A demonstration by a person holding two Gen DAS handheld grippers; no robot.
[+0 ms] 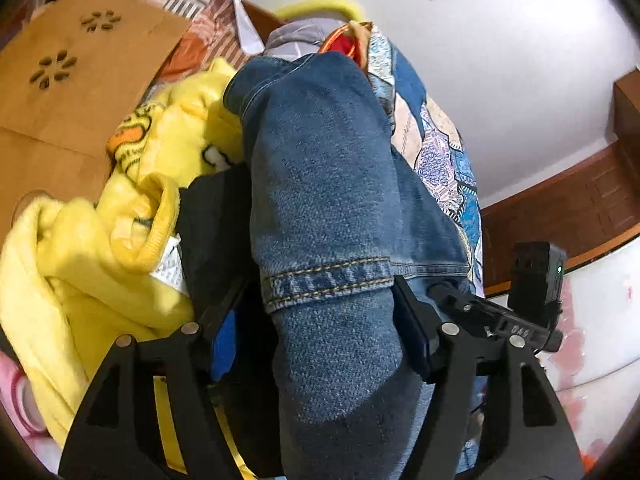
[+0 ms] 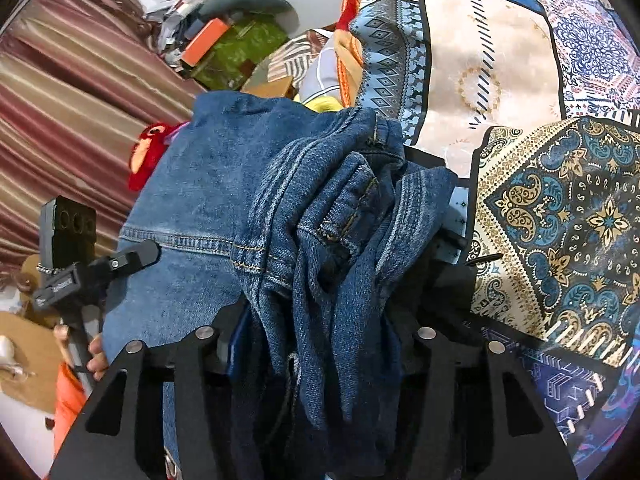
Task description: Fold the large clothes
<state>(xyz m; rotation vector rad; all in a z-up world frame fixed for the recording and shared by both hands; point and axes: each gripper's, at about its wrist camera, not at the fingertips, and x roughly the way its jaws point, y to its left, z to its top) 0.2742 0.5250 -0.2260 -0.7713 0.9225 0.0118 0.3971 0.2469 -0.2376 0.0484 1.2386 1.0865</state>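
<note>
A pair of blue denim jeans (image 1: 320,168) is the garment in hand. In the left wrist view my left gripper (image 1: 320,320) is shut on a folded leg near its stitched hem, and the denim runs away from me over a patterned bedspread (image 1: 436,152). In the right wrist view my right gripper (image 2: 320,320) is shut on a bunched, wrinkled part of the jeans (image 2: 328,216), with flat denim spreading to the left. The left gripper's body (image 2: 80,264) shows at the left there. The fingertips are hidden by cloth in both views.
A yellow fleece garment (image 1: 120,220) and a dark cloth (image 1: 216,220) lie left of the jeans. A cardboard box (image 1: 68,80) stands behind. The blue patterned bedspread (image 2: 540,200) lies under and to the right. A striped curtain (image 2: 80,100), a red plush toy (image 2: 148,152) and clutter sit at left.
</note>
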